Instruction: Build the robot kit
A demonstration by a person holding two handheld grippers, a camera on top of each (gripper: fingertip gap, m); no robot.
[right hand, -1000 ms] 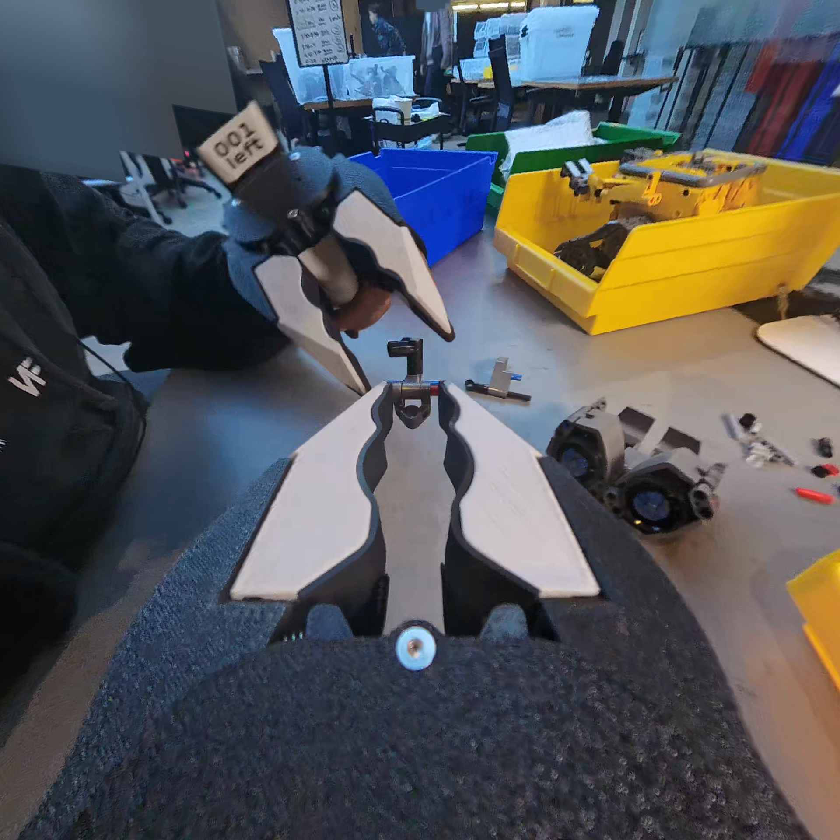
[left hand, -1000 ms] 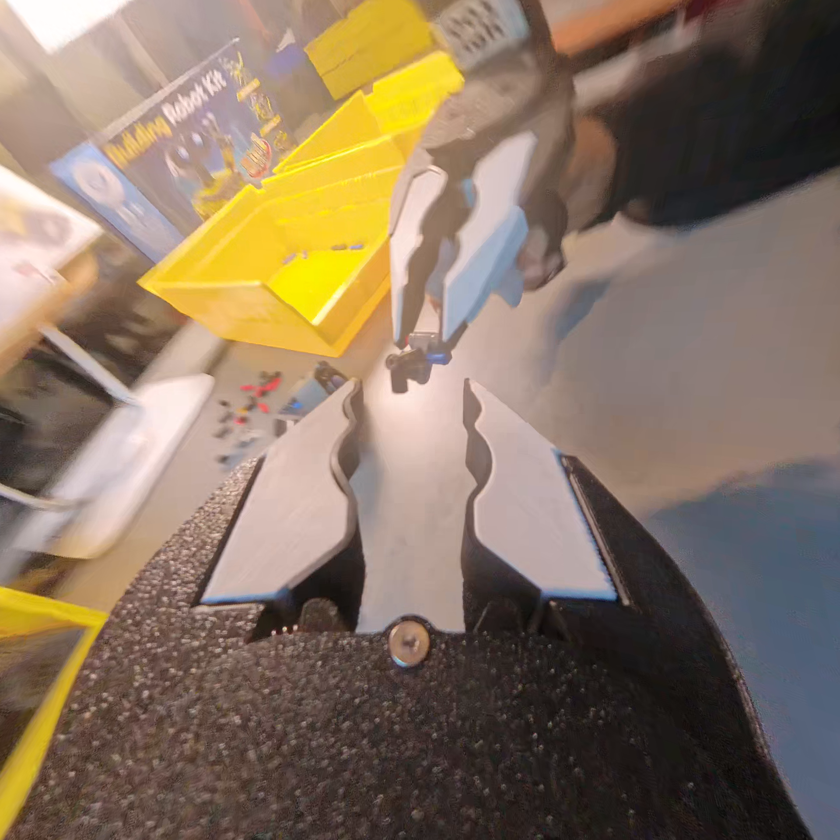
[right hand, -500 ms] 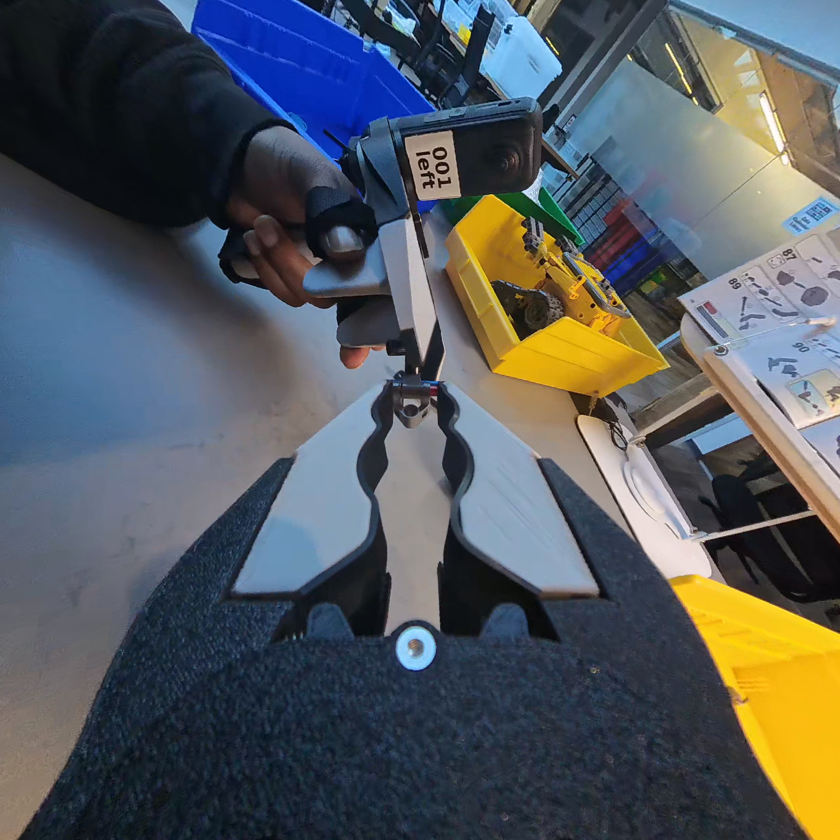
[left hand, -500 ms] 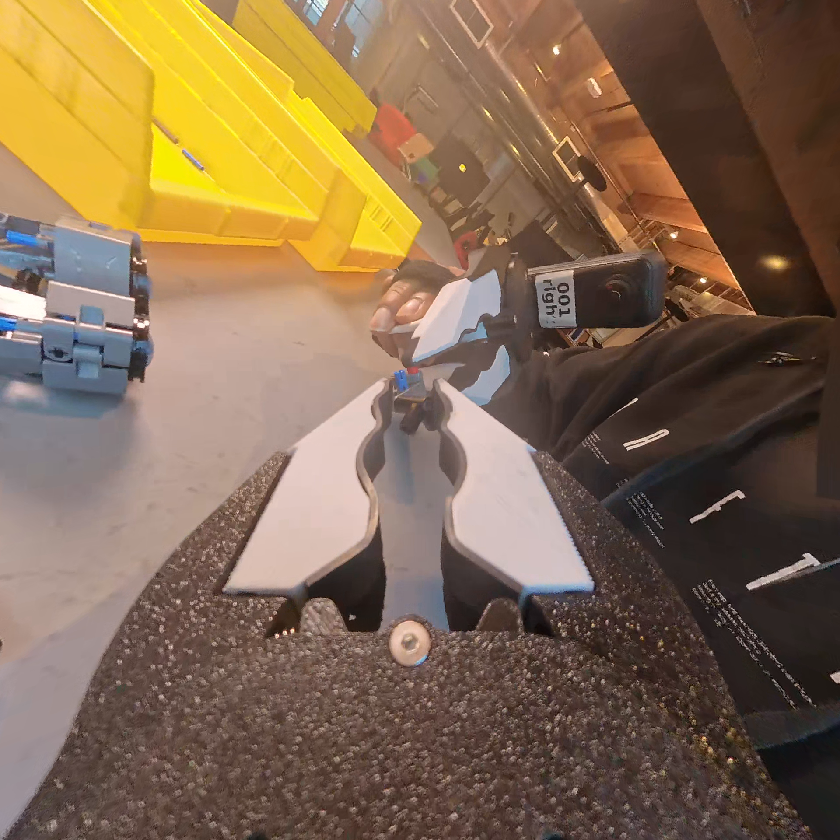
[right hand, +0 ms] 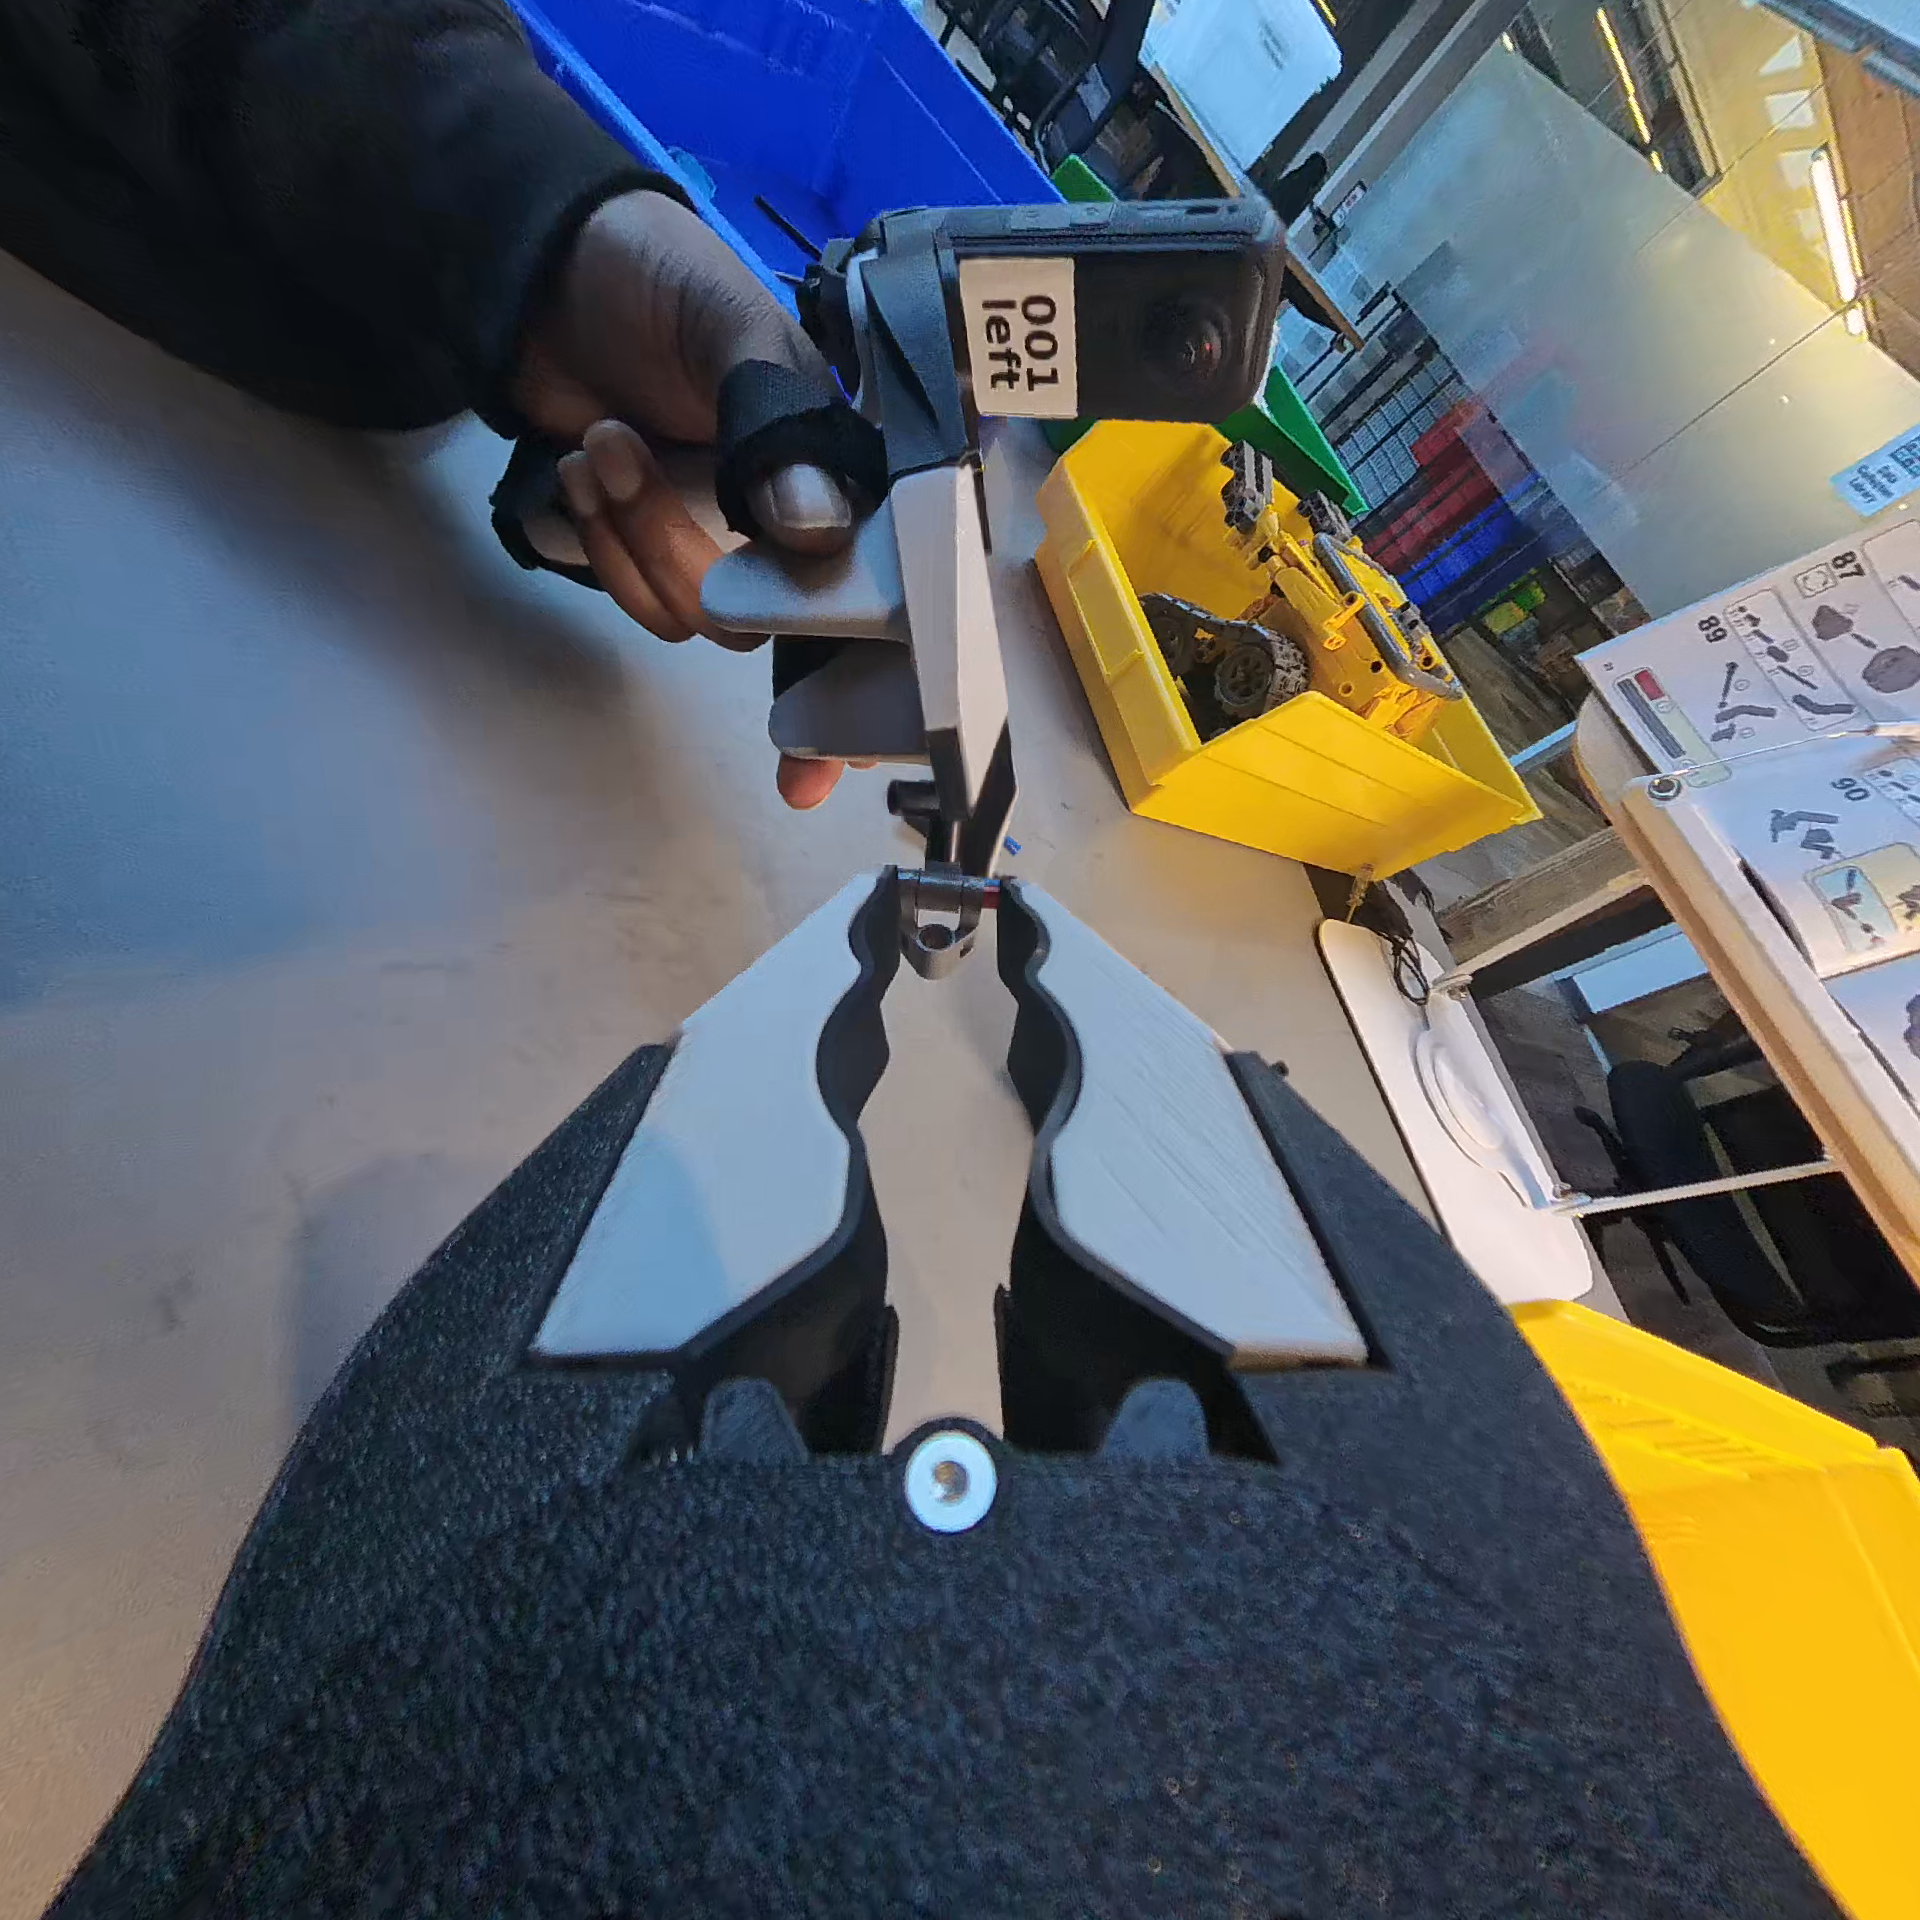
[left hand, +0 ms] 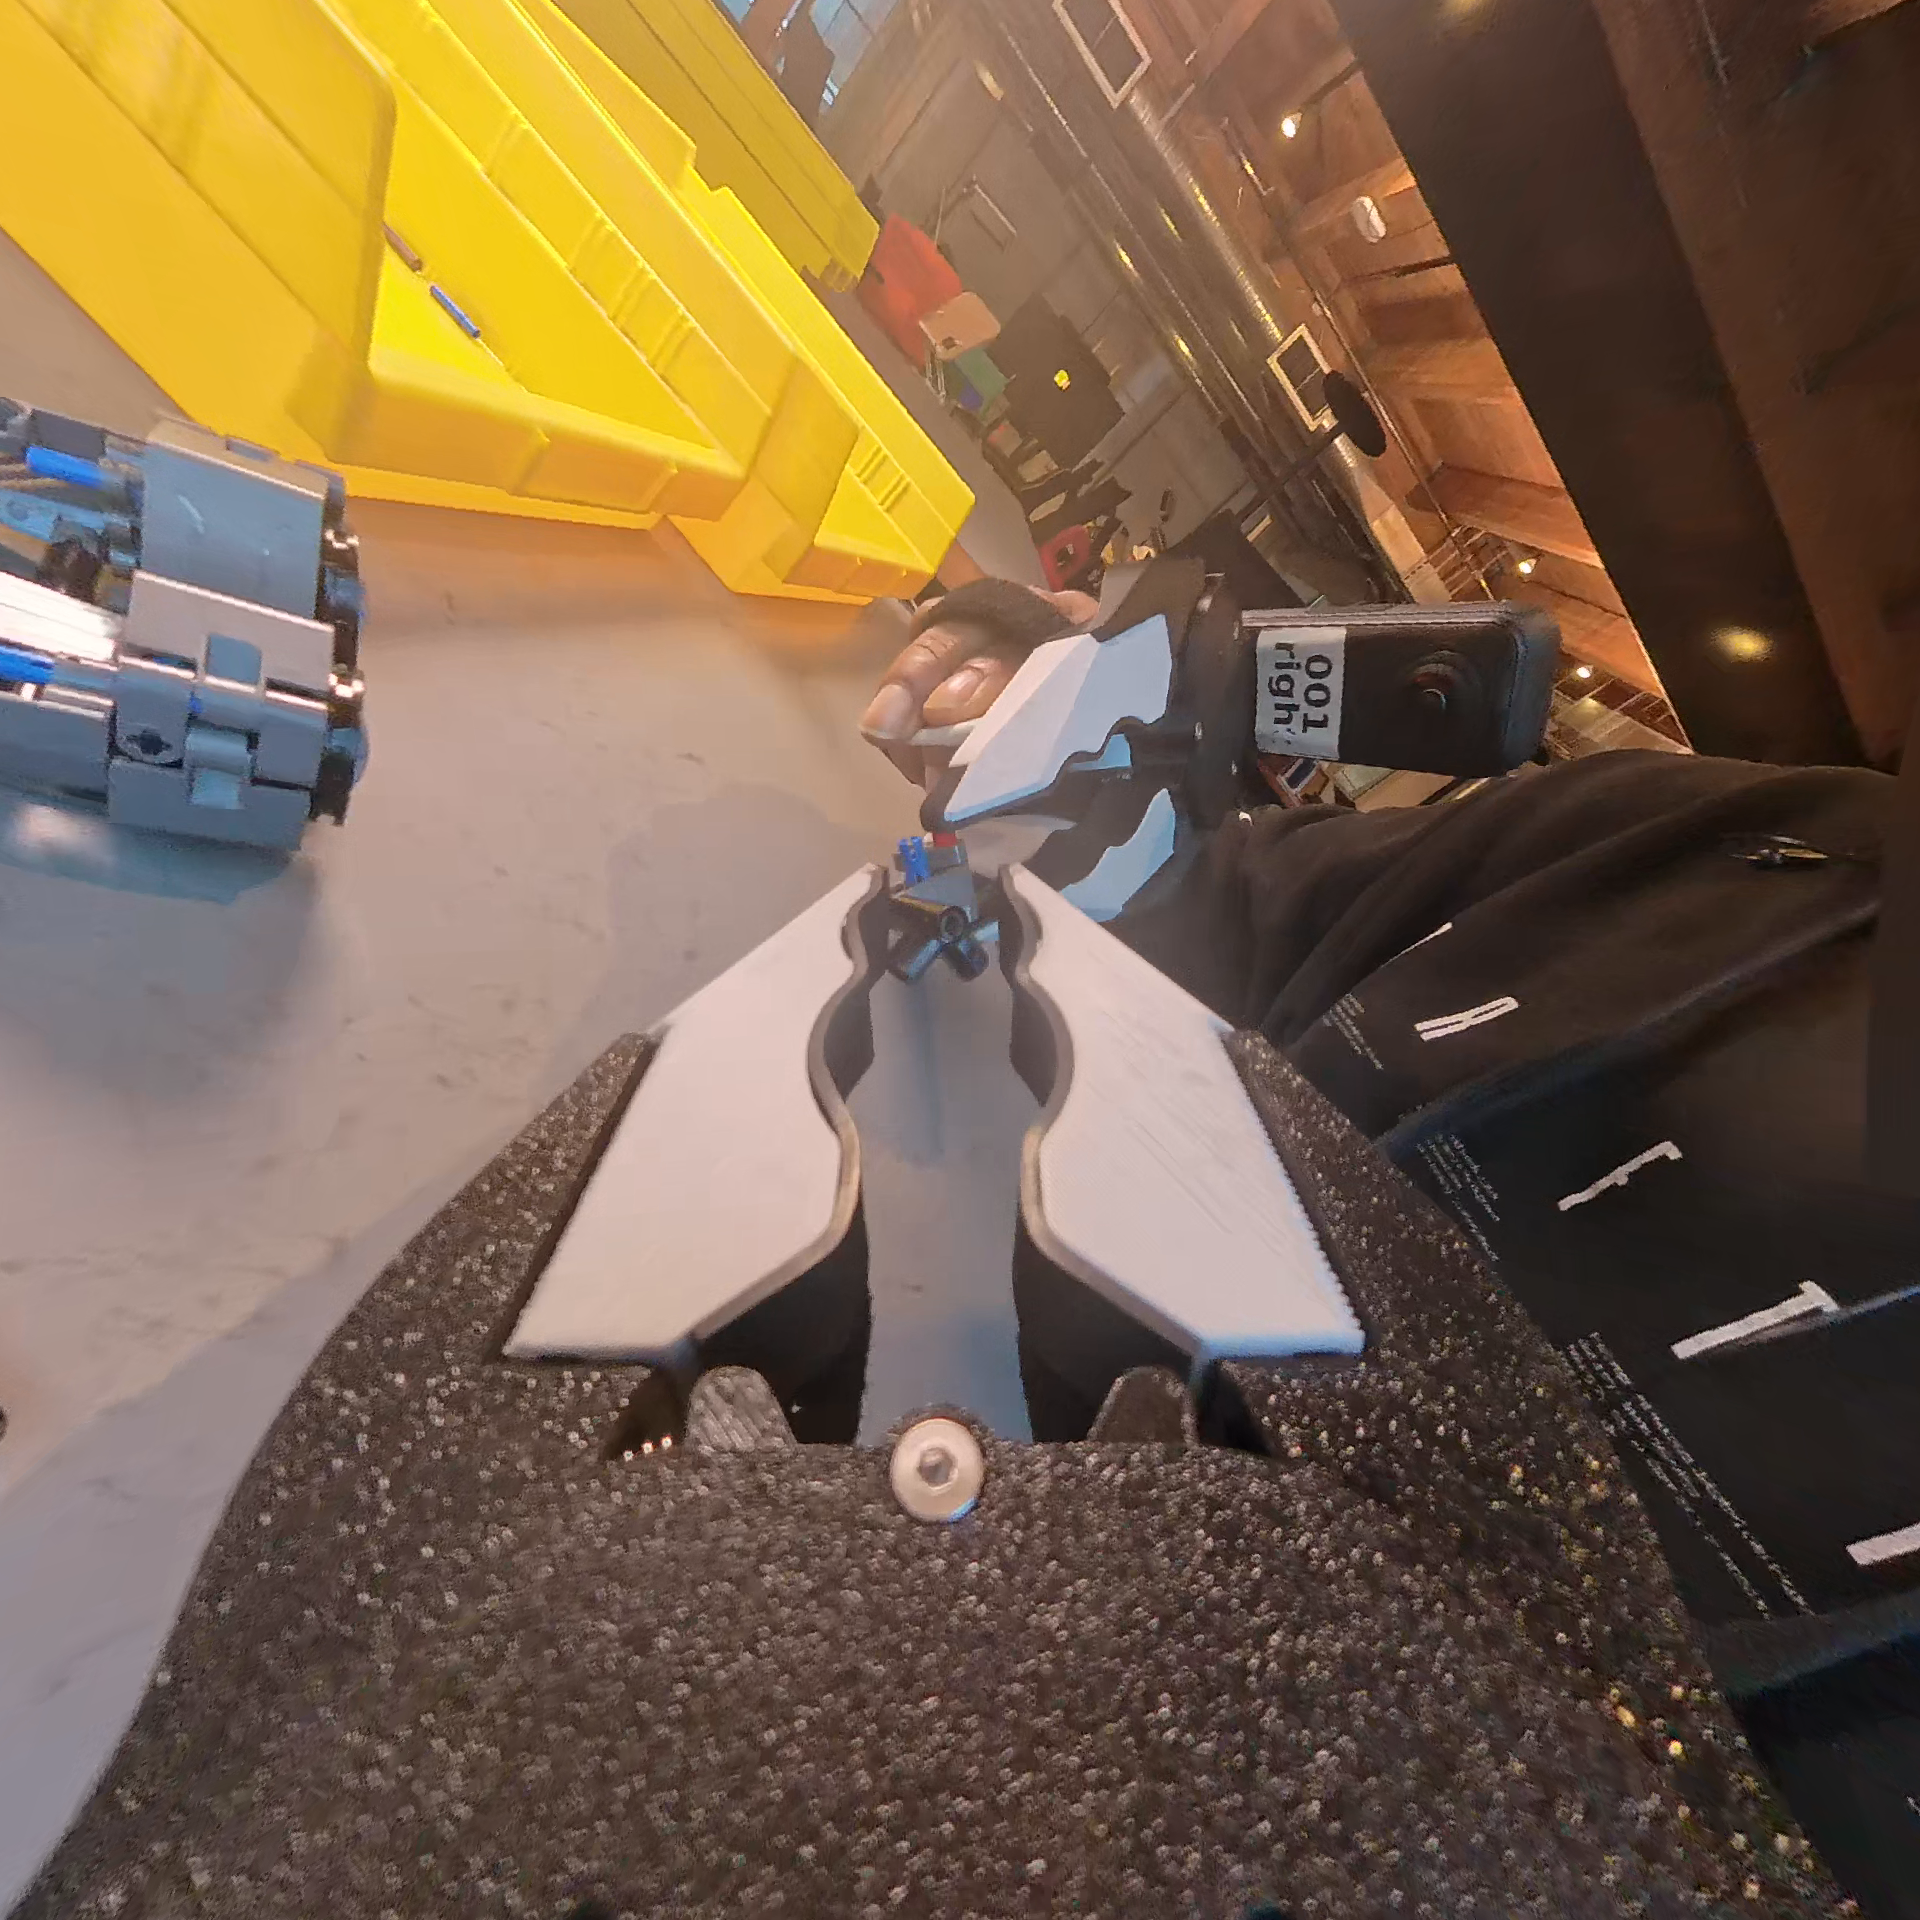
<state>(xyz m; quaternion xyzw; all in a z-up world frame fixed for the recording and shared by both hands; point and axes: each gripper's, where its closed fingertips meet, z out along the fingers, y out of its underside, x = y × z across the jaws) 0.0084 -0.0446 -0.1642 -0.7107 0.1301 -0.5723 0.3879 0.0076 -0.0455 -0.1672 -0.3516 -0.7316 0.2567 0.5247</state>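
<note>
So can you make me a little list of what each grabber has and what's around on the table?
left gripper: shut on small dark grey plastic connector piece with blue and red pins
right gripper: shut on the same piece, by its grey ringed end
where they meet: tip to tip above the grey table
by the left gripper: grey block-built motor assembly; yellow plastic bins
by the right gripper: yellow bin holding a yellow brick-built vehicle; blue bin; printed instruction sheets
</note>
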